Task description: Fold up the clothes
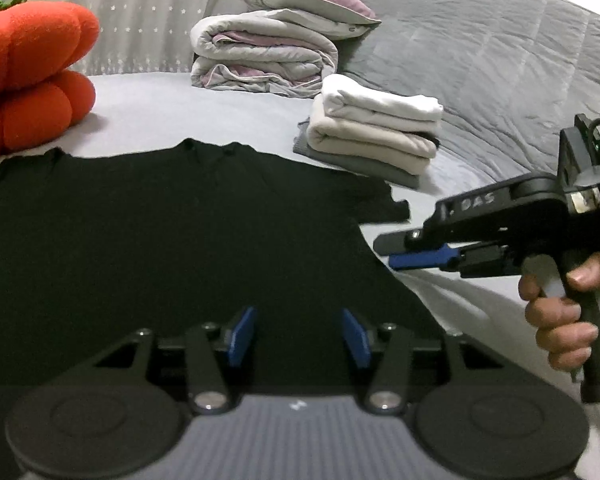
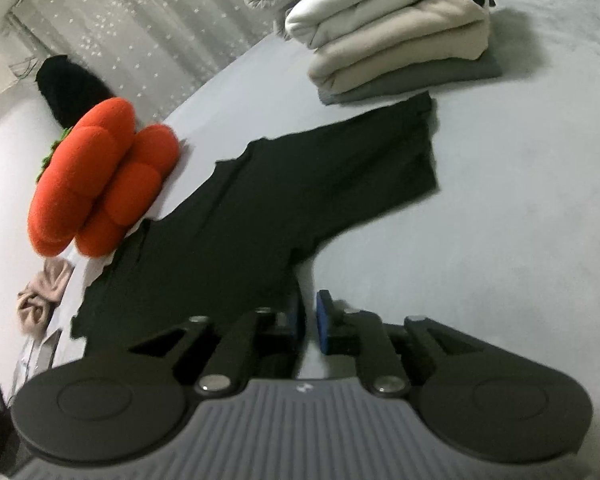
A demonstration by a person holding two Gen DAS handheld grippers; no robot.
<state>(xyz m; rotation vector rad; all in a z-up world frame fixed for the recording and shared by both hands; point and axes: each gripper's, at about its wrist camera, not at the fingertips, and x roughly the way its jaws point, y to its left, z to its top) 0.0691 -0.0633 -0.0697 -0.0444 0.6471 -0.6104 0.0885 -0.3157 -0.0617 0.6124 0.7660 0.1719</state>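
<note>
A black T-shirt (image 1: 172,232) lies spread flat on the grey bed, collar toward the far side; it also shows in the right wrist view (image 2: 260,216). My left gripper (image 1: 298,336) is open and empty, hovering over the shirt's lower body. My right gripper (image 2: 310,320) has its blue pads nearly together with a narrow gap, at the shirt's right side edge below the sleeve; no cloth shows between them. From the left wrist view the right gripper (image 1: 388,254) reaches in from the right, fingertips at the shirt's edge.
A stack of folded white, beige and grey clothes (image 1: 376,136) sits beyond the shirt's right sleeve, also in the right wrist view (image 2: 396,36). A folded duvet with a pillow (image 1: 268,52) lies farther back. An orange plush cushion (image 1: 32,80) rests at the left.
</note>
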